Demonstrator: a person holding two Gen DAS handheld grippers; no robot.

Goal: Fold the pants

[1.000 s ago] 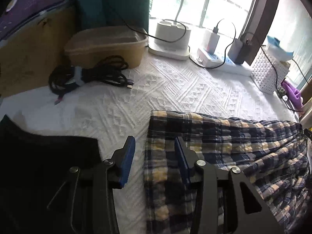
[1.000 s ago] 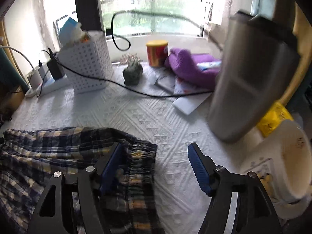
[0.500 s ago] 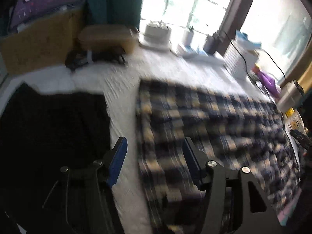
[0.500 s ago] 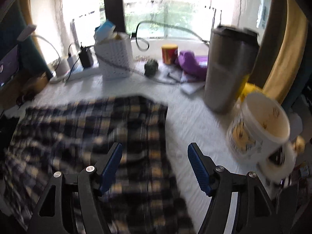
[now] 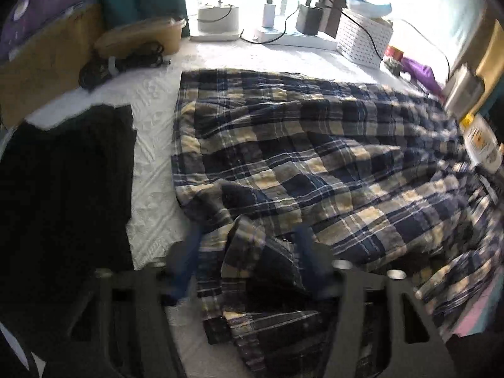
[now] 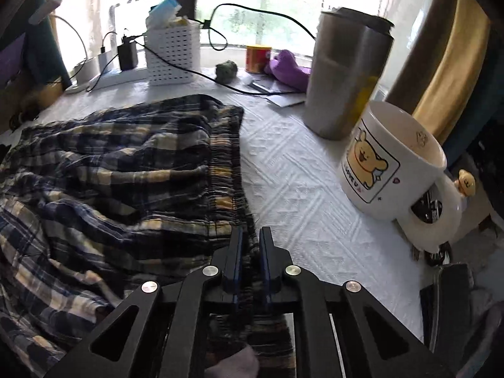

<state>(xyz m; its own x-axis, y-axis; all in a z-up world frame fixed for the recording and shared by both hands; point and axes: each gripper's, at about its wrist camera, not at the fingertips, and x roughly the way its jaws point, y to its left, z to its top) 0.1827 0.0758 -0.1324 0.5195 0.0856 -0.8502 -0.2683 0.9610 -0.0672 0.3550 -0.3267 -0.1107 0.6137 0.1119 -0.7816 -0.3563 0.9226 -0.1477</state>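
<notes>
A black garment (image 5: 63, 189) lies left of the plaid pants (image 5: 315, 157) spread across the white textured cloth (image 6: 299, 182). The left gripper (image 5: 245, 245), its jaws just closing, straddles a raised hem fold; whether it grips is unclear. The right gripper (image 6: 251, 245) pinches the waistband beside a cartoon mug (image 6: 390, 163).

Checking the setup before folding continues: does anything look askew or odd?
The plaid pants lie rumpled, a flap bunched between the left tongs. The right tongs pinch the waistband edge. Nothing spilled.
</notes>
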